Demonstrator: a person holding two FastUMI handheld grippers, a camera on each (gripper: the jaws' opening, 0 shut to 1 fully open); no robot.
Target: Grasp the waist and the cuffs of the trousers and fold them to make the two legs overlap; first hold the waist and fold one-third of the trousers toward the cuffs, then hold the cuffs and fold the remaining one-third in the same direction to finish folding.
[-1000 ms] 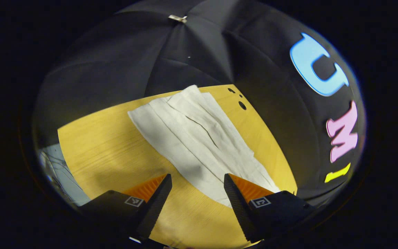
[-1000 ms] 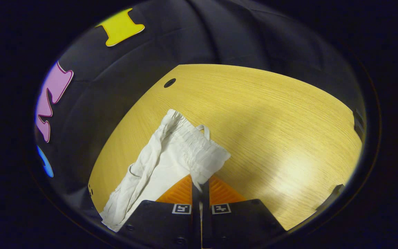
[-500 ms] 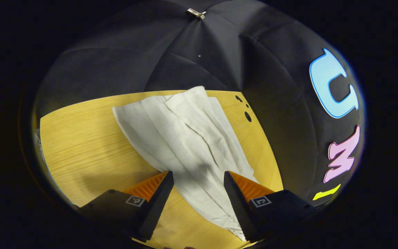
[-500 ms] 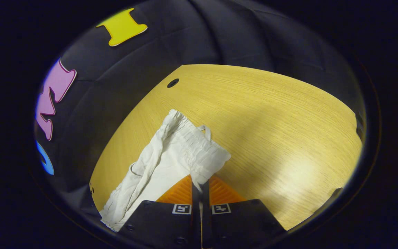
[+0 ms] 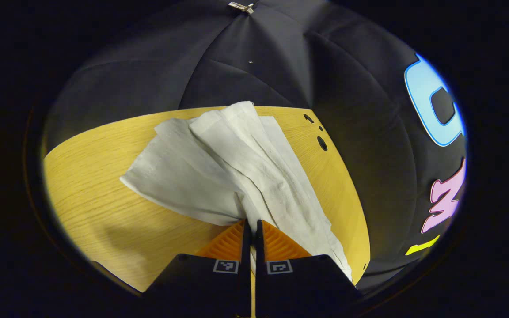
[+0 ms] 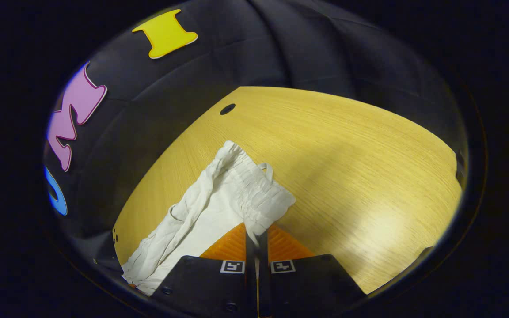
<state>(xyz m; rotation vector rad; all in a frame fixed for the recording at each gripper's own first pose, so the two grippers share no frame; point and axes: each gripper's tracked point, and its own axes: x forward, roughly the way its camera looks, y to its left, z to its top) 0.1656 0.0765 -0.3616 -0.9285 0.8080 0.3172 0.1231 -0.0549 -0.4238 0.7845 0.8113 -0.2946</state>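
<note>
Left gripper (image 5: pixel 251 226): we find the fingers brought together on a bunch of white cloth at the leg end of the trousers (image 5: pixel 232 163); fabric gathers into the pinch and fans away from it. We take this for the cuff area, though the hem itself is hidden in the bunch, so we cannot confirm it. From the pinch the legs run off across the wooden table (image 5: pixel 104 212) toward its far edge, one layer partly over the other, not squared.

Right gripper (image 6: pixel 256 236): fingers closed on the near corner of the elastic waist (image 6: pixel 254 190), w/ the gathered band spreading out from the clamp and a small loop of drawstring (image 6: pixel 267 168) showing at its far side. The rest of the garment trails down-left in the right gripper view over the table, wrinkled.

Progress, in our judgement:
- Both ends gripped: done.
- Legs overlapped lengthwise: begun at most; layers lie loose and uneven.
- Waist third folded toward cuffs: not yet done; waist lies flat at the end of the garment.
- Cuff third folded: not yet done.

Est. early stage; both thirds-folds remain.
</note>
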